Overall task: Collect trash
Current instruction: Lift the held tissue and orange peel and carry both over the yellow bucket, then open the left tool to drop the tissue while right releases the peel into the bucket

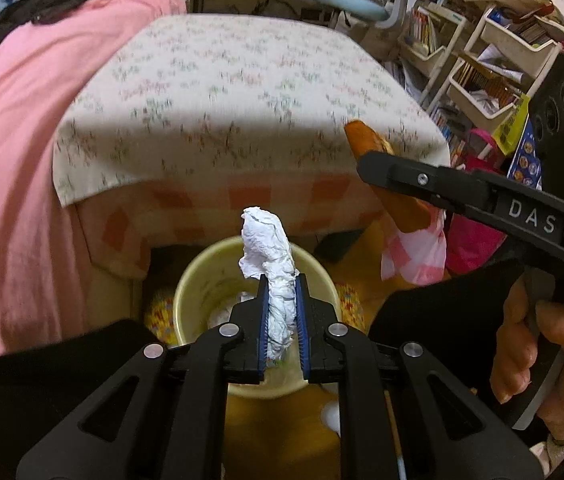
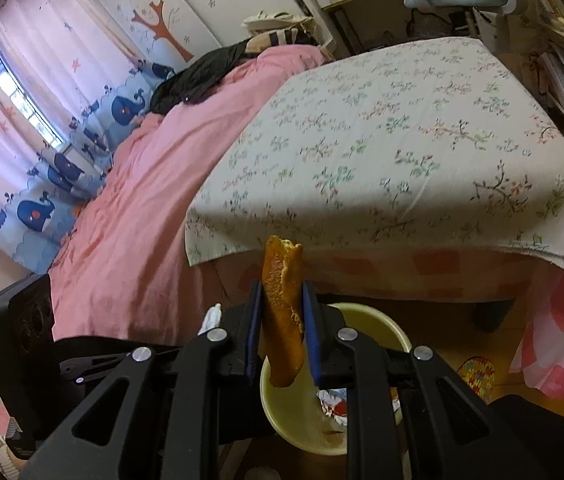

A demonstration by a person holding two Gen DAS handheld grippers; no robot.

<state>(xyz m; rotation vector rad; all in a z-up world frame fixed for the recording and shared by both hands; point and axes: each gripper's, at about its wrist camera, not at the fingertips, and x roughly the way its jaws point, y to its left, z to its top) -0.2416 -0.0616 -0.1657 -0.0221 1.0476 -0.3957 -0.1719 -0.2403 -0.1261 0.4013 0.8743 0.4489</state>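
My left gripper (image 1: pixel 282 280) is shut on a crumpled white tissue (image 1: pixel 272 264) and holds it over the yellow trash bin (image 1: pixel 190 280) on the floor. My right gripper (image 2: pixel 282 286) is shut on an orange peel (image 2: pixel 282 312) and holds it over the near rim of the same bin (image 2: pixel 386 324), which has some paper trash inside. In the left wrist view the right gripper (image 1: pixel 366 160) reaches in from the right, with the peel (image 1: pixel 398 200) above and to the right of the bin.
A bed with a floral sheet (image 1: pixel 242 80) stands just behind the bin, with a pink quilt (image 1: pixel 14 160) on its left. Shelves of books (image 1: pixel 482 68) are at the right. A colourful mat (image 2: pixel 476 376) lies on the wooden floor beside the bin.
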